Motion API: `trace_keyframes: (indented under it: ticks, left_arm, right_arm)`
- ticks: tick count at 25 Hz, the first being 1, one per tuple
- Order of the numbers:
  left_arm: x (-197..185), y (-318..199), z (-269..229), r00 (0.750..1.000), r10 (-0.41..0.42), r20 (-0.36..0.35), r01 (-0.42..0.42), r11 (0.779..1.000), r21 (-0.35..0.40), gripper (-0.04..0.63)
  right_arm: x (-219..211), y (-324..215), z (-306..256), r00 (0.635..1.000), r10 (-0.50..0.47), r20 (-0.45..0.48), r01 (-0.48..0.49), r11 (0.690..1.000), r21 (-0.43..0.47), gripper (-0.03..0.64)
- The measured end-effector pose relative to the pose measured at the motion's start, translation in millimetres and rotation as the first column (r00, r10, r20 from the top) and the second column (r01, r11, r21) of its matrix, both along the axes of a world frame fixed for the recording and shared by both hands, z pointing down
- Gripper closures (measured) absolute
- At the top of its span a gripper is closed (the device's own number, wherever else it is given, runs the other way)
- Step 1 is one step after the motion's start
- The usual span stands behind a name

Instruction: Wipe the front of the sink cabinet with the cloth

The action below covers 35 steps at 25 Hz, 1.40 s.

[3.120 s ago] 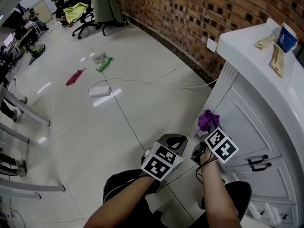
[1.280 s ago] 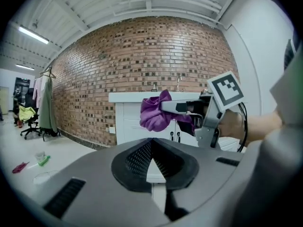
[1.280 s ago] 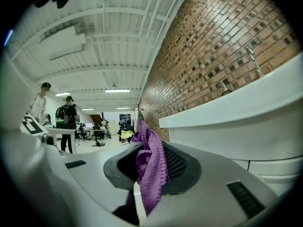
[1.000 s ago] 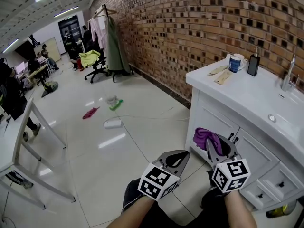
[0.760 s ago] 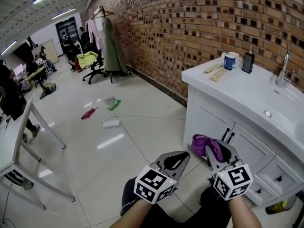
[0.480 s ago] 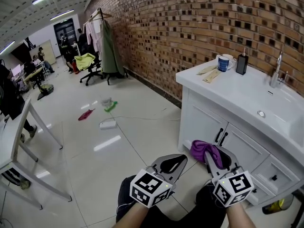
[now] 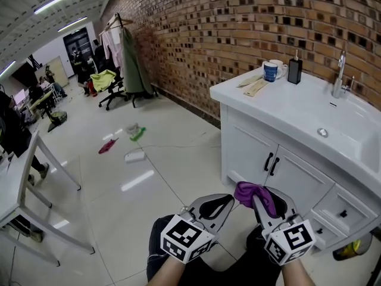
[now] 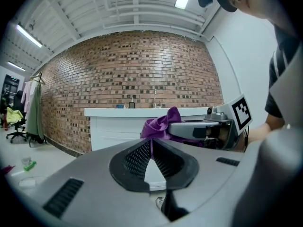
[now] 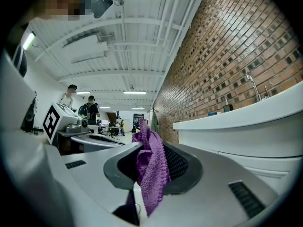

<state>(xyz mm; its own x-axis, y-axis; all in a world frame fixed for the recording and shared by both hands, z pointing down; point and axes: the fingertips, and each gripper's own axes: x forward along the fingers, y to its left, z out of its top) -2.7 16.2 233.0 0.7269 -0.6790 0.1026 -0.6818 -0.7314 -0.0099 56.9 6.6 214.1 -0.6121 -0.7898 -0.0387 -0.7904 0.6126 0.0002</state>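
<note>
Noted: right gripper [image 7: 257, 196] clenched on purple cloth [image 7: 249, 190], near but apart from the sink cabinet [image 7: 245, 151] front; left gripper [image 7: 225, 200] closed, empty; suggest pressing cloth flat against it, overlapping strokes.

Two grippers are showing, the left gripper [image 7: 229, 199] and the right gripper [image 7: 257, 200], with one purple cloth [image 7: 255, 192] sitting in the right one's jaws. One white sink cabinet [image 7: 247, 148] is standing by the brick wall, showing two black door handles [image 7: 268, 161] and carrying two mugs [image 7: 270, 71], one dark bottle [image 7: 294, 70] and one faucet [image 7: 339, 83]. One red rag [image 7: 107, 146], one green item [image 7: 137, 134] and one white box [image 7: 134, 156] are lying on the floor.
</note>
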Motion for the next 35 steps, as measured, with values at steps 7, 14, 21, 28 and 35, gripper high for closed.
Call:
trace_keyframes:
  ticks: [7, 14, 21, 28, 35]
  left_arm:
    - [17.6, 2.5, 3.3, 1.0, 0.019, -0.002, -0.019, 1.0, -0.007, 0.591]
    - [31.8, 6.3, 3.6, 0.999, 0.038, -0.003, -0.038, 0.999, -0.006, 0.591]
    - [30.4, 7.4, -0.2, 1.0, 0.028, -0.01, -0.028, 1.0, 0.0, 0.591]
    - [27.0, 6.7, -0.8, 1.0, 0.018, -0.007, -0.017, 1.0, 0.004, 0.591]
    - [26.8, 4.9, 3.1, 1.0, 0.006, 0.0, -0.006, 1.0, -0.003, 0.591]
  right_arm:
    - [19.8, 3.9, 1.9, 1.0, 0.025, -0.006, -0.025, 1.0, 0.002, 0.537]
    - [31.6, 6.5, 0.4, 0.999, 0.037, 0.006, -0.037, 0.999, 0.006, 0.537]
    - [33.6, 7.6, -2.9, 0.999, 0.033, 0.012, -0.033, 0.999, 0.005, 0.536]
    - [32.6, 7.0, 1.0, 0.999, 0.033, 0.012, -0.033, 0.999, -0.007, 0.537]
    - [33.8, 4.7, 4.0, 0.999, 0.034, 0.007, -0.034, 0.999, -0.015, 0.537]
